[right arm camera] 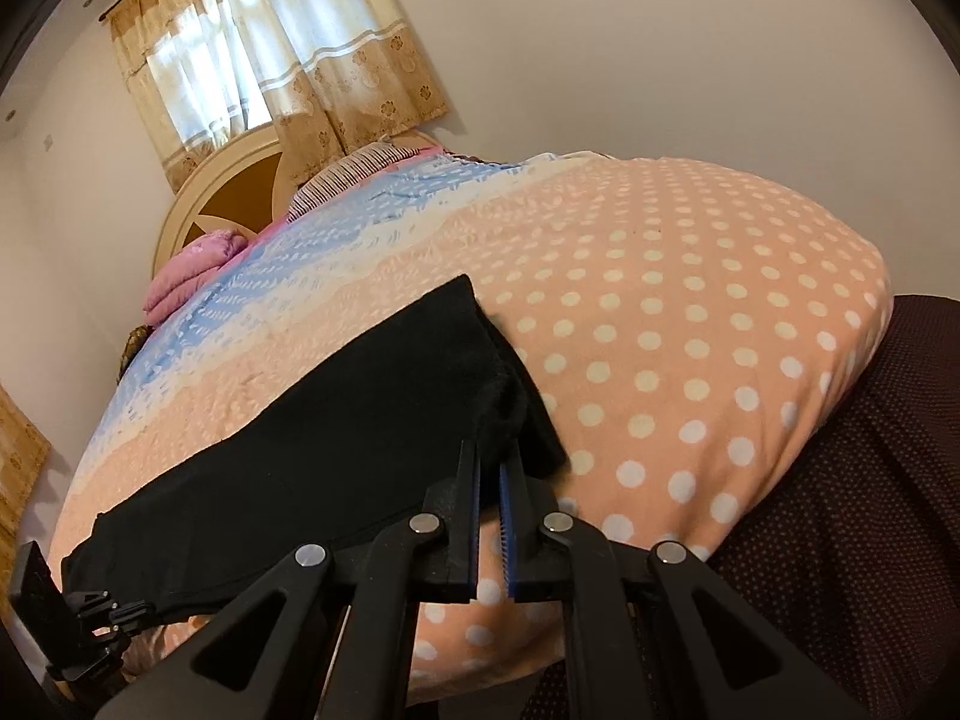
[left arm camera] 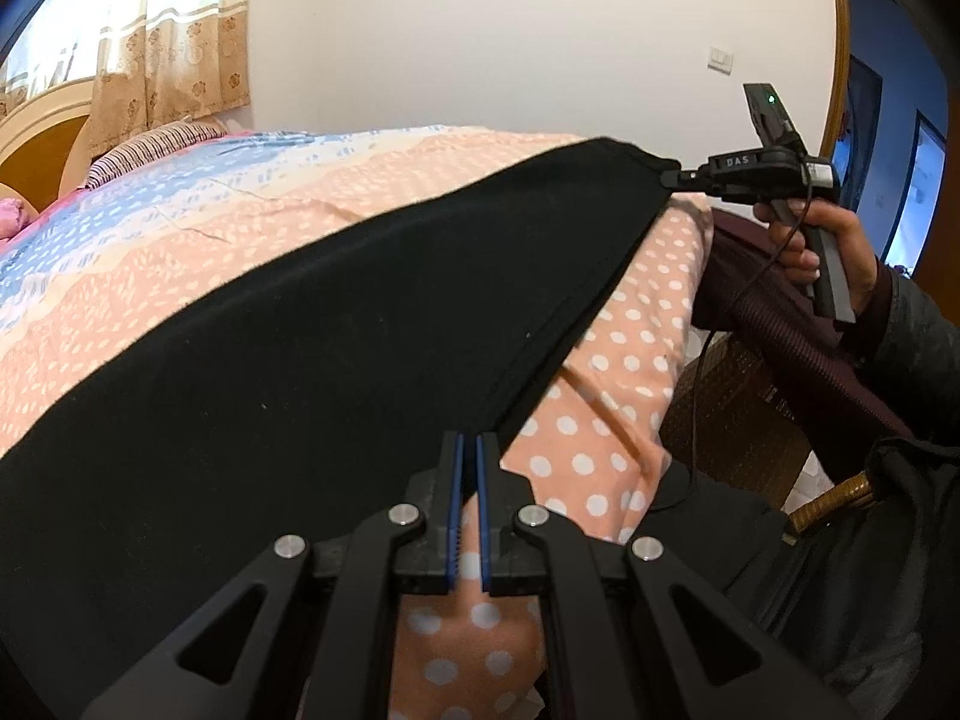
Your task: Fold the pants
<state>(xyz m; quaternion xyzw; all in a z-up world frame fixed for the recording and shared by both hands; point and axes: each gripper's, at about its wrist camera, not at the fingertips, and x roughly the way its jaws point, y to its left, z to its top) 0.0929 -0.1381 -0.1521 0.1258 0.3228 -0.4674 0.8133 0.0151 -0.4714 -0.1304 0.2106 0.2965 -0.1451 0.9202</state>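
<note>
The black pants (left arm camera: 288, 348) lie stretched across the bed, near its front edge. My left gripper (left arm camera: 469, 441) is shut on the near edge of the pants at one end. My right gripper (right arm camera: 489, 459) is shut on the pants (right arm camera: 336, 450) at the other end. In the left wrist view the right gripper (left arm camera: 672, 178) pinches the far corner, held by a hand. In the right wrist view the left gripper (right arm camera: 129, 606) grips the far left corner. The cloth hangs taut between the two grippers.
The bed has a peach polka-dot blanket (right arm camera: 690, 330) with blue and white bands. A wooden headboard (right arm camera: 228, 198), a striped pillow (left arm camera: 150, 147) and a folded pink cloth (right arm camera: 192, 276) are at the far end. Curtains (right arm camera: 282, 60) hang behind. A dark maroon cloth (right arm camera: 840, 510) lies at the right.
</note>
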